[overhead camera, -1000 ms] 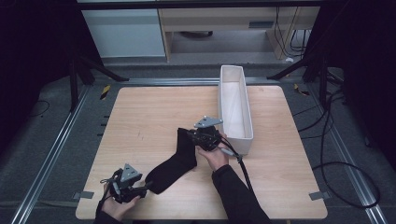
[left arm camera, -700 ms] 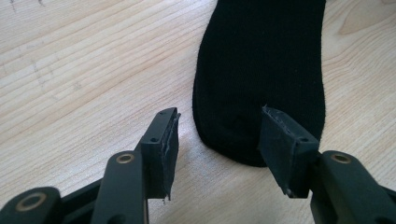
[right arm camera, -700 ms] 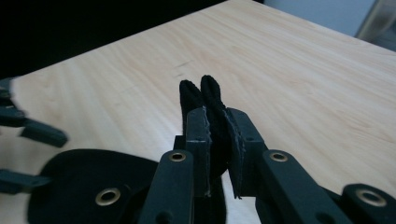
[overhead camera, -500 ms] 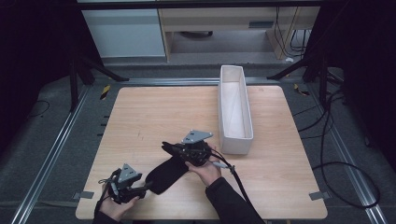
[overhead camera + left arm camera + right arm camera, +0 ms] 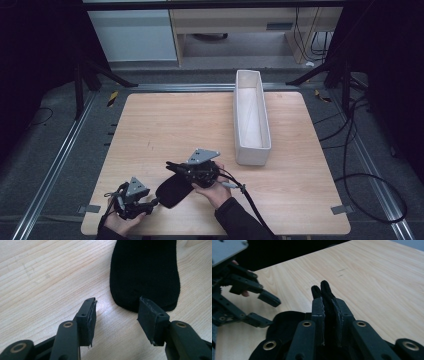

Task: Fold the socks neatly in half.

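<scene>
Flanking the sock (image 5: 172, 190), white bin (image 5: 252, 120) probably stands well apart.

Laboratory or test cell, fitted out for recorded handling trials. A square wooden tabletop (image 5: 200, 130) is set on a dark floor and framed by aluminium rails (image 5: 55, 165) laid along its sides. Black tripod legs (image 5: 95, 70) are planted at the far corners, and black cables (image 5: 360, 150) are trailed across the floor at the right. Strips of grey tape (image 5: 90, 208) are stuck at the tabletop's near corners. Pale cabinets (image 5: 135, 35) are ranged along the back wall. The surroundings are kept dark and bare.
</scene>
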Motion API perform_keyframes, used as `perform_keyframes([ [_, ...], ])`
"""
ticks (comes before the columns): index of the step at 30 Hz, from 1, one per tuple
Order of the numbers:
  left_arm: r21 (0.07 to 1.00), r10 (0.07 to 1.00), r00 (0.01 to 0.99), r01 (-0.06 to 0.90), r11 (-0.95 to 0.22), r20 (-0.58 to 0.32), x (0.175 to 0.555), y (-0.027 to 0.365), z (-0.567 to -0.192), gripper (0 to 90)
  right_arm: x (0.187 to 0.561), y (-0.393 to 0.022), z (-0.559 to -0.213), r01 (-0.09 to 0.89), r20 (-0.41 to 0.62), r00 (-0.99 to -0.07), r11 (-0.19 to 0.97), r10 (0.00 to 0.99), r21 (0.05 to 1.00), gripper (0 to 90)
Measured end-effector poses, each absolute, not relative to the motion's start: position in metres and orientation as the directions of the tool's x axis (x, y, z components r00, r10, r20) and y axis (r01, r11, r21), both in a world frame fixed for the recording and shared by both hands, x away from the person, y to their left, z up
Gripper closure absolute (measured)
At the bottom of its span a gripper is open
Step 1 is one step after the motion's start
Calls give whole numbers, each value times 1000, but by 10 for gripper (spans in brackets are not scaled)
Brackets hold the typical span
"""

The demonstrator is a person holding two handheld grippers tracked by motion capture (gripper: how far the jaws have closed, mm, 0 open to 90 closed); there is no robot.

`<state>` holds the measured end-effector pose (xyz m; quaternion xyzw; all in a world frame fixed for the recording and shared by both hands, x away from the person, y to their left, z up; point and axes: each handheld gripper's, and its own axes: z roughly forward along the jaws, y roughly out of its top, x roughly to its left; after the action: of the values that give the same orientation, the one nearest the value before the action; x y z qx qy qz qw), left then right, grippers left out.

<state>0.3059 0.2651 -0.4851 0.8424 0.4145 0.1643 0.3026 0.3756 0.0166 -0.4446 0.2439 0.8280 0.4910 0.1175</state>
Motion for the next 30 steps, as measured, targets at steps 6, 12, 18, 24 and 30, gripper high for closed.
perform_keyframes([
  [6,643,797,603,600,-476,27,307,264,-487,481,366,31,-450,278,51,-871,405,488,871,801],
  [12,636,796,605,603,-481,29,307,264,-488,483,356,46,-464,281,68,-888,421,454,862,799],
  [18,636,796,605,602,-482,31,308,264,-489,484,346,53,-476,278,71,-901,444,428,852,796],
  [24,636,797,603,604,-480,30,308,264,-488,483,339,55,-490,295,95,-908,461,408,837,766],
  [30,651,818,575,614,-447,20,305,272,-483,481,336,49,-486,323,147,-908,431,392,842,676],
])
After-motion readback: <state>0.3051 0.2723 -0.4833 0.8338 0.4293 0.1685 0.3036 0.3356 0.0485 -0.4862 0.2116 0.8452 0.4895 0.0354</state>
